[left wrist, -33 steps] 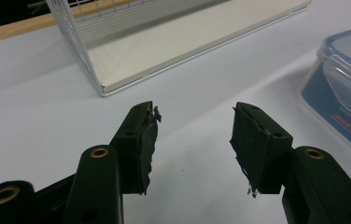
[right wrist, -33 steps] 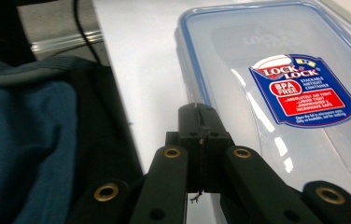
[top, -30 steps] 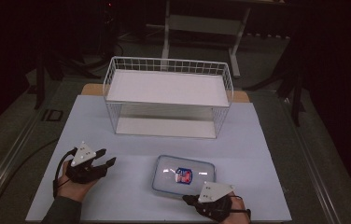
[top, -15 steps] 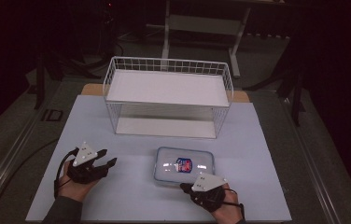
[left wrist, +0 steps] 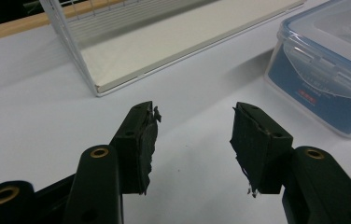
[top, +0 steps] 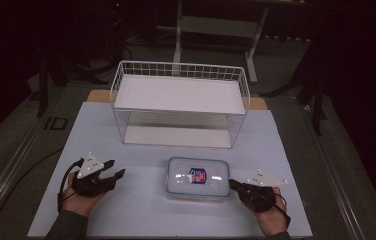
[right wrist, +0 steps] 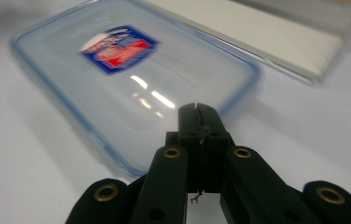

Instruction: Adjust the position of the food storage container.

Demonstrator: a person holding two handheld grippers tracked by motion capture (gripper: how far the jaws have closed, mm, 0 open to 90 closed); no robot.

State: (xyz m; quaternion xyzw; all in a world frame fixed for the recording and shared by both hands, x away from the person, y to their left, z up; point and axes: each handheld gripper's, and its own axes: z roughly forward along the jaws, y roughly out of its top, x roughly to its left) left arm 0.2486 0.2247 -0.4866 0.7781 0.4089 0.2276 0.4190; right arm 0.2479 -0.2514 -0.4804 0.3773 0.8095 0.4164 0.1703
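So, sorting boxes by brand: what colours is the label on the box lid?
Red and blue with white, on the box's clear lid; the right gripper view shows it best.

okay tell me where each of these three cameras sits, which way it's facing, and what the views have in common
High view: above the person's side, looking forward and down on the table; both hands, left gripper and right gripper show.
Left gripper view: rides that gripper, jaws apart, facing the wire rack.
Right gripper view: rides that gripper, jaws together, facing the lidded plastic container.
Shared: all three show container and rack.
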